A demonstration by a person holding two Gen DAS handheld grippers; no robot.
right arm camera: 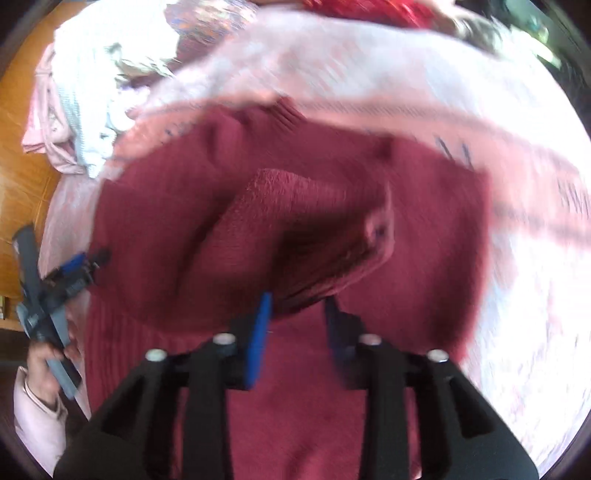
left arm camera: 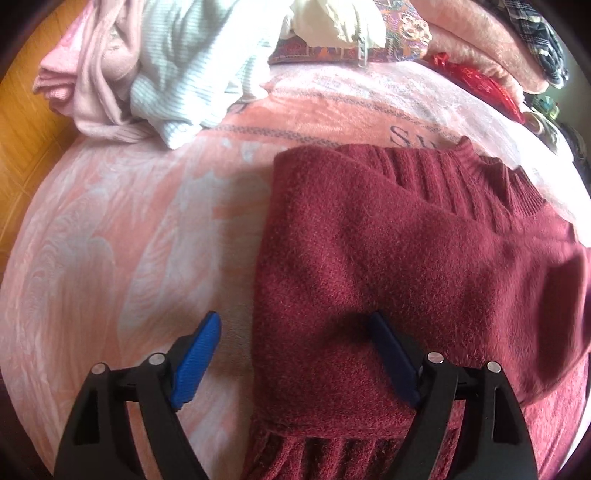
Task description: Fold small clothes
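Note:
A dark red knit sweater (left arm camera: pixel 388 258) lies partly folded on the pink blanket (left arm camera: pixel 129 240). My left gripper (left arm camera: pixel 295 354) stands wide open across the sweater's left folded edge. Its left finger (left arm camera: pixel 199 354) is over the blanket and its right finger (left arm camera: pixel 393 362) rests on the knit. The right wrist view is blurred. There the right gripper (right arm camera: pixel 298 325) hangs over the sweater (right arm camera: pixel 424 240) with its jaws apart. A folded flap of the sweater (right arm camera: pixel 295 229) ends just at its fingertips and no pad presses on it. The left gripper (right arm camera: pixel 74 269) shows at the sweater's left edge, held by a hand.
A heap of pink and white clothes (left arm camera: pixel 147 74) lies at the far left of the bed. Patterned fabric (left arm camera: pixel 388 33), a red item (left arm camera: pixel 480 81) and a folded pink blanket (left arm camera: pixel 491 40) line the far side. The wooden floor (left arm camera: pixel 26 122) shows past the bed's left edge.

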